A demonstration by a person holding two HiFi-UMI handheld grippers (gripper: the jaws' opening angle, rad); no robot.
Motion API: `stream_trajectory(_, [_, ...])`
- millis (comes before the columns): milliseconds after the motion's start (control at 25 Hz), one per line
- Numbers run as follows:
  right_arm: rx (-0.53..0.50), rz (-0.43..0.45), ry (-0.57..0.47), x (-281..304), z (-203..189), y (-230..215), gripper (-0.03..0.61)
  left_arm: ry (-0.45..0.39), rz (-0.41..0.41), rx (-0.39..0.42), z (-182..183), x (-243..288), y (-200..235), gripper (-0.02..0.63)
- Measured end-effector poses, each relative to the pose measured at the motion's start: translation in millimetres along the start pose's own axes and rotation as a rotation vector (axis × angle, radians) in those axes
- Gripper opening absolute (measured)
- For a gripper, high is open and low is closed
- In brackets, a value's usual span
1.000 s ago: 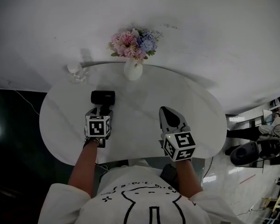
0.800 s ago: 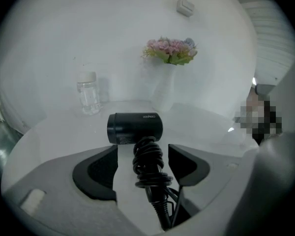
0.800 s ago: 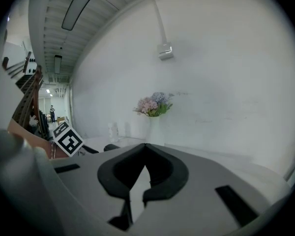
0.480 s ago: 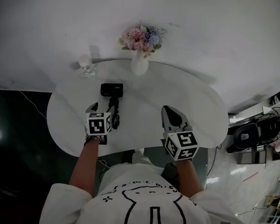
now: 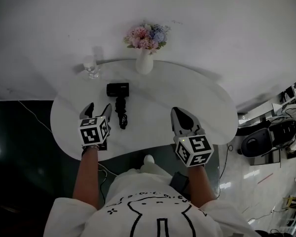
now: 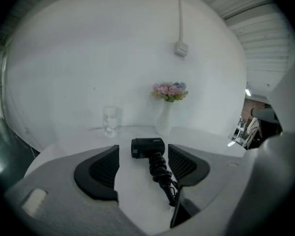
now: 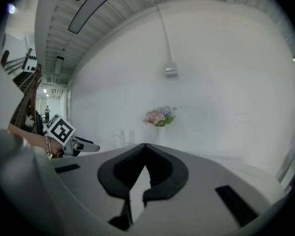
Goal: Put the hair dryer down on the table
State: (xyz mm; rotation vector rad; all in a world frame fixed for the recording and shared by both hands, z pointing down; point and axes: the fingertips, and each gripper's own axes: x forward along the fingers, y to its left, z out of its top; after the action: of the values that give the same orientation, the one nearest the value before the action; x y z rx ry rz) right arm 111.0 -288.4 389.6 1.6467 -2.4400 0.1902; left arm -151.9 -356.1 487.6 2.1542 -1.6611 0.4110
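Observation:
The black hair dryer [image 5: 118, 95] lies on the white round table [image 5: 197, 102], barrel toward the wall, handle and cord [image 5: 122, 120] trailing toward me. In the left gripper view the hair dryer [image 6: 150, 154] rests ahead between the spread jaws, untouched. My left gripper [image 5: 97, 110] is open, a little left of and behind the dryer's handle. My right gripper [image 5: 181, 121] hovers over the table's right half with its jaws closed and nothing between them; the right gripper [image 7: 142, 154] tips meet in its own view.
A white vase of pink and blue flowers [image 5: 145, 43] stands at the table's far edge against the wall. A clear glass [image 5: 91, 68] sits at the far left. Dark floor lies left of the table; a scooter [image 5: 266, 137] is parked at the right.
My left gripper has let go of the hair dryer, opened and drawn back toward me and leftward. The dryer now lies alone on the table. The right gripper has barely moved.

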Motion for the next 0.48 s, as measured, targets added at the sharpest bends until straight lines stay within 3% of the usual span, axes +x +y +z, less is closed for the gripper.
stream_trajectory(160, [-0.045, 0.006, -0.044, -8, 22, 1, -0.003, -0.082, -0.011, 0.008, 21, -23, -4, 0.305])
stream_trajectory(480, [-0.084, 0.034, -0.121, -20, 52, 3, -0.003, -0.348, 0.040, 0.088, 86, -90, -17, 0.279])
